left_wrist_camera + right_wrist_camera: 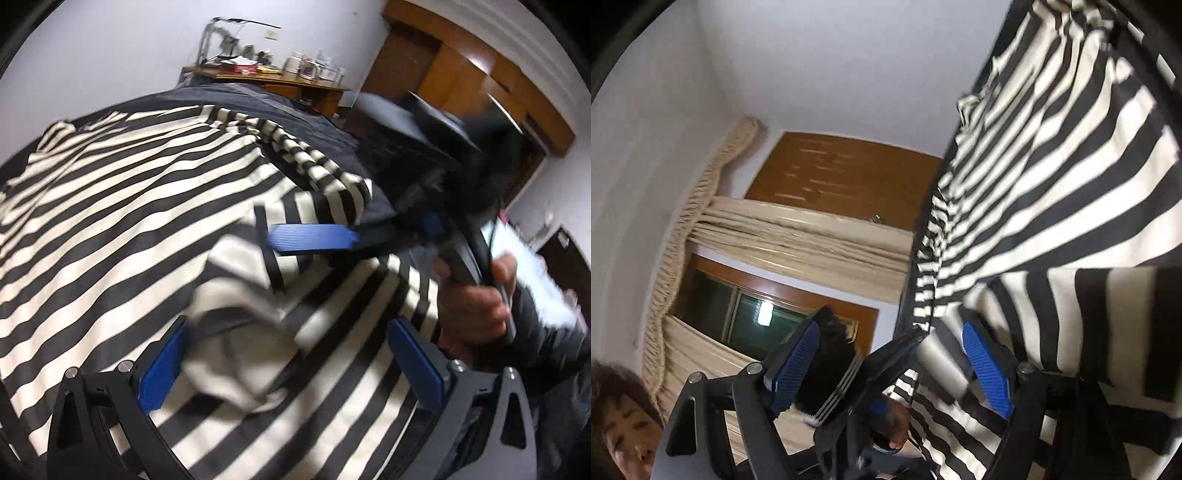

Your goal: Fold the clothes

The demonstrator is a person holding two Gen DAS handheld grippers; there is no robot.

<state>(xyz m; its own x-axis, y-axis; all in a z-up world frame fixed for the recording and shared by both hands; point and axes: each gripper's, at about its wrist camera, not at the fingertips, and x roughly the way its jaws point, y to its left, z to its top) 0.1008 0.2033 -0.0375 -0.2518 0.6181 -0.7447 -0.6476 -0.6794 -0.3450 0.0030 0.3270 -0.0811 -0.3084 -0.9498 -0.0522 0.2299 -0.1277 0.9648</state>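
- Cotton-looking striped top (pixel 110 221), black and cream, spread flat on the dark bed (pixel 314 110), reaching ahead of the left claw (pixel 290 332) and off to its left.
- Left claw released: blue pads (pixel 162 369) wide apart, a folded-over flap (pixel 236 295) of the top bunched loosely between them and just ahead, clamped by neither.
- Right claw (pixel 890 332) likewise spread wide. A curl of striped cloth close against its right pad, the other claw's black body near its left pad. Through the motion blur, possibly brushing the cloth, but no pinch visible.
- Gripping hand (pixel 472 299) on the right claw's handle, to the right of the left claw and a little ahead.
- Handling, as a judgement: light, limp knit; no stiffness to hold a crease, so likely to sag and slide back unless both ends of a fold line are carried together. Not fragile, not slippery against ribbed pads, though thin single layers may slip from a shallow bite.
- Best hold: deep pinch on a doubled edge, such as the hem or a seam, not mid-panel, where only a pucker would lift.
- Flap beneath the left claw worth taking at its outer corner, with the right claw at the matching corner.
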